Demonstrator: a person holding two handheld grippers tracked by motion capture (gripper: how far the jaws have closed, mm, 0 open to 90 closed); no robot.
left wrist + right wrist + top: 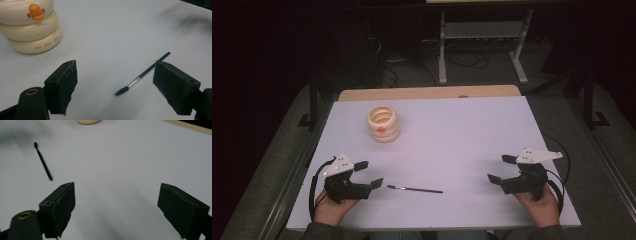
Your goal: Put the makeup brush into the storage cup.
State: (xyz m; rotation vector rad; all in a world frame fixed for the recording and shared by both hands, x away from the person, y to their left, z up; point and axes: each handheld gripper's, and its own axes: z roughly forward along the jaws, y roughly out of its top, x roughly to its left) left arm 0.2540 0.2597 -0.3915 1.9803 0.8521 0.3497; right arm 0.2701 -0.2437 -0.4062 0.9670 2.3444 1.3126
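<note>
1. The left gripper (368, 174) sits at the lower left of the high view, held in a hand (332, 207) at the table's (462, 130) near edge, its jaws spread wide with nothing between them.
2. Just right of it, at lower centre, lies the brush (414, 189), flat on the white tabletop (a thin black stick with a bristled tip); the tip points toward the left gripper, close but apart from it.
3. In the left gripper view the brush (140, 76) lies ahead of the jaws, right of centre, bristles nearest.
4. A cream ringed pot (383, 124) stands at upper left, well apart from the brush.
5. The right gripper (501, 169) at lower right is wide open too, well apart from the brush; in its own view the brush (43, 161) lies at upper left.
</note>
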